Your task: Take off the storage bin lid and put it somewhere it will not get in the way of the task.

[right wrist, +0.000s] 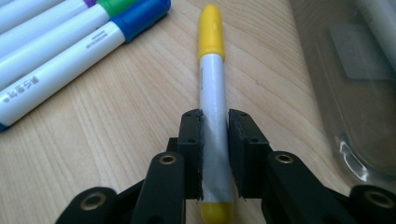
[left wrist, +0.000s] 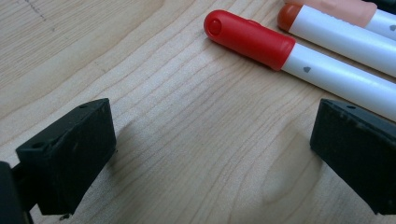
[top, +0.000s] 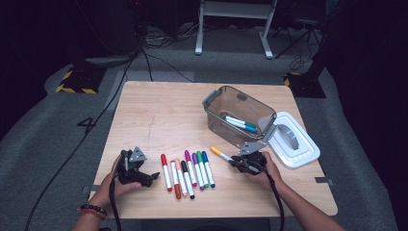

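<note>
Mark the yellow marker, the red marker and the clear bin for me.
yellow marker (right wrist: 211,32): right gripper view, on its yellow cap.
red marker (left wrist: 250,38): left gripper view, on its red cap.
clear bin (top: 248,107): high view, on the far side wall.

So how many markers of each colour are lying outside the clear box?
red marker: 1
orange marker: 1
peach marker: 1
black marker: 1
magenta marker: 1
purple marker: 1
green marker: 1
blue marker: 1
yellow marker: 1
Total: 9
</note>
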`<state>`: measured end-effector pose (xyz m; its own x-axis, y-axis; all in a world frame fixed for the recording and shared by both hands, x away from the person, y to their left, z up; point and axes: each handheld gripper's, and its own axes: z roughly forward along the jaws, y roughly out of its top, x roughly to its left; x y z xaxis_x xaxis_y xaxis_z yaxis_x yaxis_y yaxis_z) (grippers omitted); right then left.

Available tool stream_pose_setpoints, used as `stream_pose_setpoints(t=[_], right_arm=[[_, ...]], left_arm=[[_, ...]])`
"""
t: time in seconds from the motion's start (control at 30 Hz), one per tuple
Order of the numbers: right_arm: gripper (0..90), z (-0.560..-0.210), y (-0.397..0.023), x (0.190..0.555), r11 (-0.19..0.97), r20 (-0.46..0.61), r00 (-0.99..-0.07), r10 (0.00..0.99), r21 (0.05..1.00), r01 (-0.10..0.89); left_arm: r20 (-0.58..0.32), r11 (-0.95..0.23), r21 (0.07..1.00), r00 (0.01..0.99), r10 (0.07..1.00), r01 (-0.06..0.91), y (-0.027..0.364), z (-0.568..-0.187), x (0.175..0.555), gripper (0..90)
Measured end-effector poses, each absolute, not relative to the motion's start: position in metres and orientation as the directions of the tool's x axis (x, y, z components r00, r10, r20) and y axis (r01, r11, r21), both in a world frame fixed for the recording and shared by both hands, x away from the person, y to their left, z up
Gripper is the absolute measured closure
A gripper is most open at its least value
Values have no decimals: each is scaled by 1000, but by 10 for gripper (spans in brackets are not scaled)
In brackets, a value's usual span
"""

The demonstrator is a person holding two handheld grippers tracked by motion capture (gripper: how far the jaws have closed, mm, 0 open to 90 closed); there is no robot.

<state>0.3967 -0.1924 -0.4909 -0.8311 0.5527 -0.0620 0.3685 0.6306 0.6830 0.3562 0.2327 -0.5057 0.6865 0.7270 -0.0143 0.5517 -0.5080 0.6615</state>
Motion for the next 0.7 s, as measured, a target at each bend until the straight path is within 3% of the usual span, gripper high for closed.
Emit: stream_pose_setpoints(t=[0.23, 0.53, 0.7], right_arm=[[754, -489, -208, 384, 658, -59, -852, 521, 663, 357], [579, -485, -197, 382, 672, -68, -874, 481, 669, 318], [541, -490, -176, 392, 681, -67, -885, 461, 666, 304]], left_arm=[[-15, -506, 663, 686, 728, 552, 233, -506, 356, 5], [-16, -507, 661, 687, 727, 552, 233, -506, 356, 4], [-14, -508, 662, 687, 727, 551, 233, -506, 356, 4]])
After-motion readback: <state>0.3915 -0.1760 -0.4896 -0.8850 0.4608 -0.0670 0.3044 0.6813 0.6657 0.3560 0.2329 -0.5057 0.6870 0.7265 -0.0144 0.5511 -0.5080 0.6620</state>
